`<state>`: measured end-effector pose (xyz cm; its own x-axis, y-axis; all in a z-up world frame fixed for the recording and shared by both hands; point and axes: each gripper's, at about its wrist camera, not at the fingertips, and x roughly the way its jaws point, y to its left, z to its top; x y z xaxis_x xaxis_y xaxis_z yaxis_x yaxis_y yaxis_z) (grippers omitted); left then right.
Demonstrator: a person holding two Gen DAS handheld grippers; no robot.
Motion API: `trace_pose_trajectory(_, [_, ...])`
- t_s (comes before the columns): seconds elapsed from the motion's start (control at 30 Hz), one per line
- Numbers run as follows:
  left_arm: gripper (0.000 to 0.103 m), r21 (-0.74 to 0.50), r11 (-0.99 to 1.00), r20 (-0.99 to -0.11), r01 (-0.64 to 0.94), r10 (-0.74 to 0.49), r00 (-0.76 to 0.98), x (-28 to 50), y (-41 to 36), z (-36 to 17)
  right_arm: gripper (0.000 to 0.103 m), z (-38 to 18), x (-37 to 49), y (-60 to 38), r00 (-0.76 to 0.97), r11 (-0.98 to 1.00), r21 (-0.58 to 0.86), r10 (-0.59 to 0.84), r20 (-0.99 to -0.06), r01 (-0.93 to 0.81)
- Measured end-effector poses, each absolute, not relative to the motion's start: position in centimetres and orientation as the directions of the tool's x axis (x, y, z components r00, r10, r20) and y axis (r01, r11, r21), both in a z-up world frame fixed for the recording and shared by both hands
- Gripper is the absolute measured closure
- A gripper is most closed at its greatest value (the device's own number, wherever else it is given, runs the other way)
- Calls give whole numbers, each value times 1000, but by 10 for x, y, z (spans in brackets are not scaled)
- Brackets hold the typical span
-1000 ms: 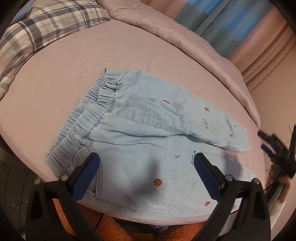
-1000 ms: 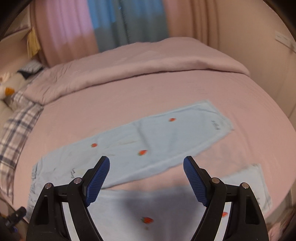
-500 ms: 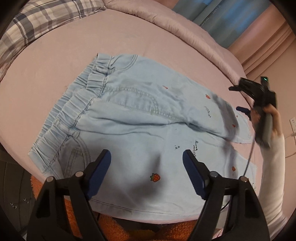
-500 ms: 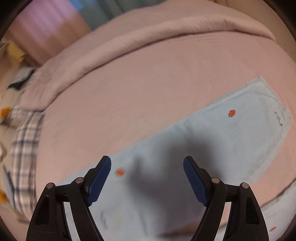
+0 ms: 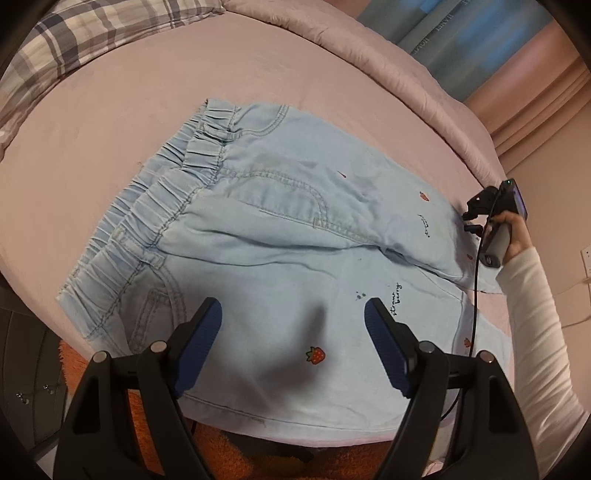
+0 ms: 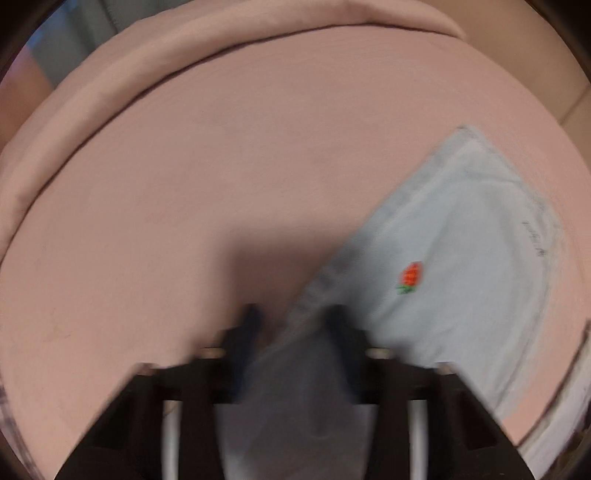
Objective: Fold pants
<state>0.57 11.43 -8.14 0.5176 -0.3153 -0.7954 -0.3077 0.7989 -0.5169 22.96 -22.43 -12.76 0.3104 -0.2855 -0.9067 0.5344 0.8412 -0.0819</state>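
Observation:
Light blue denim pants [image 5: 277,221] with small strawberry prints lie flat on the pink bed sheet [image 5: 110,110], elastic waistband [image 5: 159,206] to the left, both legs running right. My left gripper [image 5: 291,310] hovers open above the near leg, with nothing between its fingers. My right gripper [image 5: 470,220], held by a hand in a white sleeve [image 5: 535,332], is down at the far leg. In the blurred right wrist view my right gripper [image 6: 295,317] straddles the long edge of that leg [image 6: 461,258]. Its jaws are closing with the cloth edge between them and a gap still showing.
A plaid pillow [image 5: 92,33] lies at the back left and a rolled pink duvet [image 5: 369,48] runs along the far side. Blue and pink curtains [image 5: 461,48] hang behind. An orange rug [image 5: 258,454] shows below the bed's near edge.
My right gripper swung down from above the bed onto the far leg's edge and its jaws narrowed around it. My left gripper's jaws narrowed a little; the pants have not shifted.

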Motion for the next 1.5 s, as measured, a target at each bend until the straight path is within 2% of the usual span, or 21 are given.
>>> trace_pose_trajectory(0.1, [23, -514, 805, -794, -298, -315, 520, 8, 113, -79, 94, -126, 212, -233, 346, 856, -43, -253, -903, 515])
trace_pose_trajectory(0.17, [23, -528, 798, -784, -291, -325, 529, 14, 113, -74, 99, -119, 195, -237, 375, 869, 8, -204, -904, 494])
trace_pose_trajectory(0.27, [22, -547, 793, -762, -268, -340, 551, 23, 110, -63, 99, -94, 155, -239, 470, 886, 111, -129, -873, 450])
trace_pose_trajectory(0.43, [22, -568, 789, -736, -234, -360, 573, 43, 98, -54, 99, -41, 49, -238, 643, 912, 248, -21, -766, 325])
trace_pose_trajectory(0.57, [23, -606, 764, -716, -221, -403, 571, 74, 88, -57, 99, -38, -33, -241, 693, 916, 300, 35, -720, 265])
trace_pose_trajectory(0.7, [31, -600, 764, -729, -235, -402, 554, 114, 71, -62, 99, -59, -93, -250, 668, 903, 320, 50, -743, 288])
trace_pose_trajectory(0.83, [32, -589, 776, -749, -227, -418, 514, 158, 47, -71, 99, -71, -61, -272, 618, 902, 292, 36, -785, 318])
trace_pose_trajectory(0.87, [34, -592, 770, -757, -238, -430, 492, 169, 42, -78, 99, -73, -62, -277, 615, 892, 313, 51, -787, 327])
trace_pose_trajectory(0.9, [45, -593, 765, -766, -252, -440, 468, 178, 39, -84, 99, -76, -64, -278, 613, 886, 323, 57, -788, 333])
trace_pose_trajectory(0.93, [62, -593, 760, -775, -266, -449, 446, 185, 36, -89, 99, -78, -67, -278, 610, 885, 327, 63, -790, 332])
trace_pose_trajectory(0.97, [74, -601, 752, -774, -270, -462, 433, 190, 34, -94, 99, -77, -65, -279, 609, 886, 322, 59, -791, 332])
trace_pose_trajectory(1.0, [96, -592, 762, -777, -263, -454, 435, 194, 33, -95, 99, -78, -64, -278, 605, 888, 315, 53, -795, 336])
trace_pose_trajectory(1.2, [96, -575, 793, -745, -200, -407, 529, 162, 35, -66, 99, -80, -57, -275, 588, 901, 285, 42, -808, 328])
trace_pose_trajectory(1.5, [96, -607, 792, -626, -60, -430, 650, 69, 36, -3, 99, -67, -48, -261, 611, 913, 261, 16, -792, 315])
